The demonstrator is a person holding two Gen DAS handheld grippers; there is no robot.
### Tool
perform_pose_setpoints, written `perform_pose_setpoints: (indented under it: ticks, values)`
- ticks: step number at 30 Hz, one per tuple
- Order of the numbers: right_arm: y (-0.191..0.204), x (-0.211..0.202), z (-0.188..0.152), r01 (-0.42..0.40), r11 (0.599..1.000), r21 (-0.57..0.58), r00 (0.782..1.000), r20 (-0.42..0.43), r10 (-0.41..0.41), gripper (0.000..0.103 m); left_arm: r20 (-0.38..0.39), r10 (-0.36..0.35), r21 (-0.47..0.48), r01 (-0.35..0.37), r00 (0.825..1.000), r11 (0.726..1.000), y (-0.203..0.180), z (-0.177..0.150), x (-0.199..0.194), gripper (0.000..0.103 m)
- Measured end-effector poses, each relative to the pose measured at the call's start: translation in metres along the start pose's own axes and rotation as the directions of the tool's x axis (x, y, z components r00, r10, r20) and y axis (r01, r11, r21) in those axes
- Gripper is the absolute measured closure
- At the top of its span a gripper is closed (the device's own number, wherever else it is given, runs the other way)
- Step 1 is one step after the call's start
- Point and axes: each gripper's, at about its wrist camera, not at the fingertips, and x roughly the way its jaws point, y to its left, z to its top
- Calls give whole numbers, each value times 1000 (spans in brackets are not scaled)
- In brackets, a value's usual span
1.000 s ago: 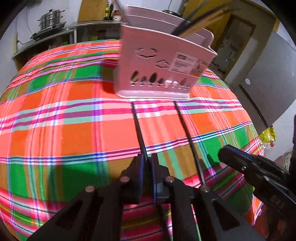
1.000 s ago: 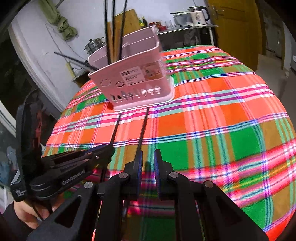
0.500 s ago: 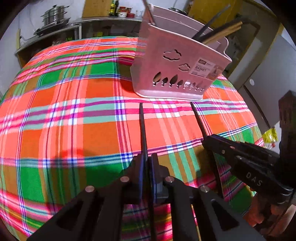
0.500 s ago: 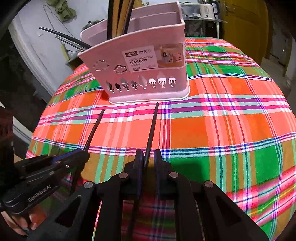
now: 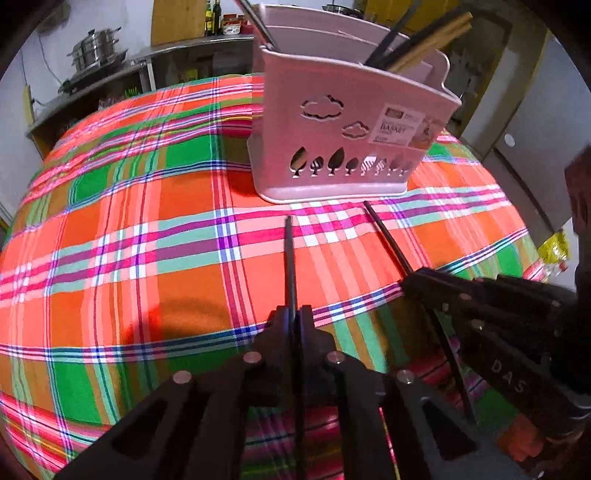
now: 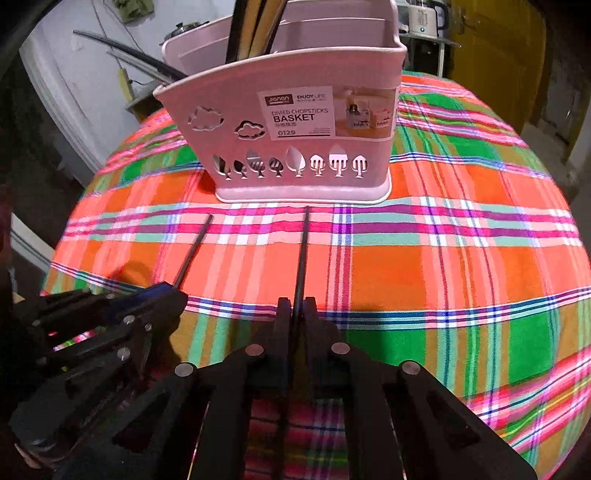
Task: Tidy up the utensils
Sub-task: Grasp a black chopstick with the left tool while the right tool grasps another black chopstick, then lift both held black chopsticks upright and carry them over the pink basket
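Observation:
A pink divided basket [image 5: 351, 129] [image 6: 295, 122] stands on the checked tablecloth, with dark and wooden chopsticks and other utensils sticking out of it. Two black chopsticks lie side by side in front of it, tips toward the basket. My left gripper [image 5: 295, 314] has its jaws closing tight on the left chopstick [image 5: 290, 258]. My right gripper [image 6: 295, 306] is closing on the right chopstick [image 6: 301, 254], pads pressing it. Each view also shows the other gripper: the right gripper [image 5: 410, 284] over its chopstick [image 5: 384, 236], the left gripper [image 6: 173, 295] over its chopstick [image 6: 194, 251].
The round table's checked cloth [image 5: 129, 258] falls away at the near and side edges. A shelf with steel pots [image 5: 92, 48] and bottles stands behind it. A kettle [image 6: 424, 18] and a yellow door [image 6: 498, 55] are at the back right.
The right gripper's jaws have closed onto the chopstick that lay between them. Both grippers now sit closer to the basket. The left gripper has kept its hold.

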Motion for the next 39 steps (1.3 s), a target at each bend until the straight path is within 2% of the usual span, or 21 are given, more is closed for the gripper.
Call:
perform_pose_setpoints:
  ticks: [11, 28, 32, 39]
  values:
    - [-4, -50, 5, -53, 999, 0, 991, 122, 53, 98, 111, -51, -25, 54, 993, 998, 6, 13, -52, 97]
    - [-4, -126, 21, -84, 996, -2, 945, 317, 81, 98, 271, -88, 16, 87, 959, 996, -4, 36, -127, 97]
    - [-4, -137, 18, -86, 996, -2, 937, 339, 82, 98, 288, -94, 20, 92, 953, 996, -6, 33, -137, 97]
    - [-5, -144, 8, -85, 996, -2, 936, 344, 80, 98, 270, -100, 7, 102, 958, 995, -3, 16, -138, 97]
